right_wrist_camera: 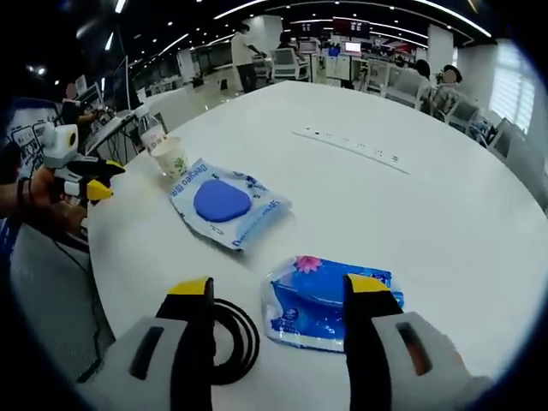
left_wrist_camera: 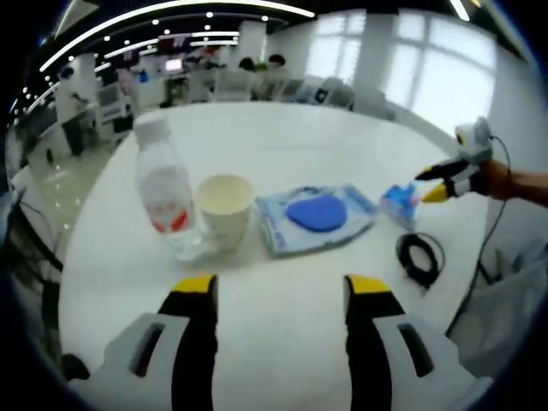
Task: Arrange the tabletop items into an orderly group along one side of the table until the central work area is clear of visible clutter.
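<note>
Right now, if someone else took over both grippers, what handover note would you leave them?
Left gripper: open, holding nothing, facing the water bottle and paper cup, which stand side by side.
Right gripper: open, holding nothing, above the small blue packet.
The wipes pack lies flat past it, and the black cable coil sits near the table edge.
Done: the items lie in a loose row.
Left: tighten the row along one side.

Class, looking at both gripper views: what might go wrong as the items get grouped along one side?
The water bottle stands upright, apparently touching the paper cup; nudging either could topple both. The black cable coil lies near the table edge and could slide off. The blue tissue pack looks soft and may slip between the right gripper jaws.
</note>
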The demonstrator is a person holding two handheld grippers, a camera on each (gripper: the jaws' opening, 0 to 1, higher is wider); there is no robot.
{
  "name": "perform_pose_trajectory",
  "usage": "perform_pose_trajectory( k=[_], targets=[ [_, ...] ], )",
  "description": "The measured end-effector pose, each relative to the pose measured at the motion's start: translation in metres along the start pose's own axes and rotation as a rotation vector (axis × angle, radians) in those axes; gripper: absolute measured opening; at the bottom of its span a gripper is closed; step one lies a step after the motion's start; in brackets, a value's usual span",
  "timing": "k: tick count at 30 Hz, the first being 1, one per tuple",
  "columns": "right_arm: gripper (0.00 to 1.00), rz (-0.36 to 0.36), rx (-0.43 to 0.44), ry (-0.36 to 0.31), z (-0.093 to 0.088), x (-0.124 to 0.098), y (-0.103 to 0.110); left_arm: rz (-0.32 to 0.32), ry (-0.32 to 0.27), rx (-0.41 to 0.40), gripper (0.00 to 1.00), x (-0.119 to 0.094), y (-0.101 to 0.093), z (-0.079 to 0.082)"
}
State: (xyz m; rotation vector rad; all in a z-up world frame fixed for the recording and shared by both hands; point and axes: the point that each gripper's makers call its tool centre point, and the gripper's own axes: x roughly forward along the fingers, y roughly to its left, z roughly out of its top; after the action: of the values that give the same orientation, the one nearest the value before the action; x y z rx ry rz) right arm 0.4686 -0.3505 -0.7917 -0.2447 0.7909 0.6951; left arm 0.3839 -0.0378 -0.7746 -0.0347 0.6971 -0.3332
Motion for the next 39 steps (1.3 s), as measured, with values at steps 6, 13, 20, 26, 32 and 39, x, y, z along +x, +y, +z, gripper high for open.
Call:
perform_pose_trajectory(
  k=[6, 13, 20, 26, 32, 39],
  targets=[
    [0.60, -0.034, -0.002, 0.019, -0.004, -0.004, -0.022, -0.022, -0.004, 0.030, 0.54, -0.009, -0.010, -0.003],
    [0.60, -0.070, -0.026, 0.102, -0.028, 0.003, -0.055, -0.036, -0.017, 0.057, 0.54, -0.033, -0.022, -0.005],
    [0.60, -0.088, -0.054, 0.165, -0.044, 0.009, -0.066, -0.020, -0.028, 0.048, 0.52, -0.048, -0.025, -0.008],
    [0.57, -0.103, -0.033, 0.197, -0.056, 0.016, -0.077, 0.004, -0.030, 0.019, 0.52, -0.049, -0.023, -0.010],
    [0.47, -0.101, -0.023, 0.221, -0.063, 0.023, -0.082, 0.017, -0.037, 0.003, 0.51, -0.050, -0.025, -0.010],
    [0.35, -0.105, -0.015, 0.213, -0.062, 0.026, -0.084, 0.024, -0.033, -0.024, 0.49, -0.048, -0.027, -0.013]
  ],
)
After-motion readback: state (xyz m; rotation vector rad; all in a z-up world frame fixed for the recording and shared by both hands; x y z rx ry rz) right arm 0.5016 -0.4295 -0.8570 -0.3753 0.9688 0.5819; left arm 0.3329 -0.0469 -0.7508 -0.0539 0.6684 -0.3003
